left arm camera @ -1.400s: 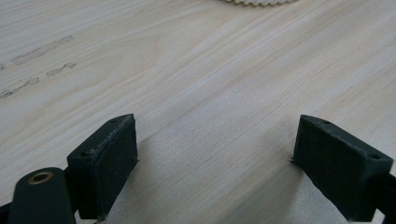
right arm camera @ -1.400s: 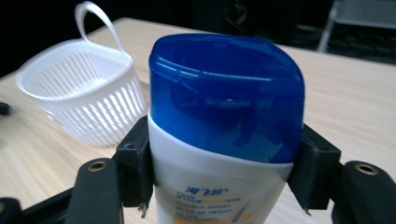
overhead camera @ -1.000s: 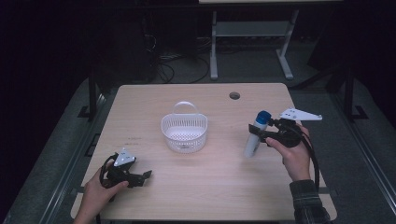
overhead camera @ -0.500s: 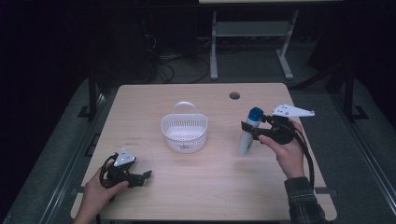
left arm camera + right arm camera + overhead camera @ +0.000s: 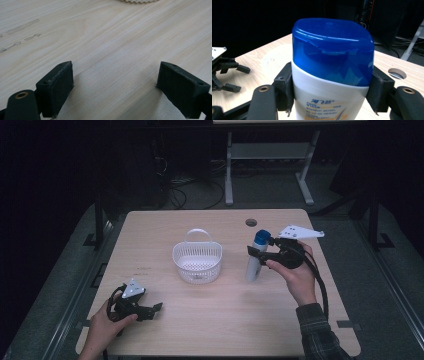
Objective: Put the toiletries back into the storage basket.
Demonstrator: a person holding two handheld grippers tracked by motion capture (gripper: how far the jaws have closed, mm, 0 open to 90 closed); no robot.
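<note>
Near the front left edge of the desk [image 5: 150,235], the left gripper [image 5: 156,308] rests low with its fingers [image 5: 56,86] spread apart over bare wood, unmoved. Farther back on the right, the right gripper [image 5: 253,251] has its fingers [image 5: 284,86] clamped on the shampoo bottle [image 5: 256,256] just under the blue cap. The bottle has shifted left toward the white basket [image 5: 197,262] at the desk's middle, so it is probably headed into the basket.
</note>
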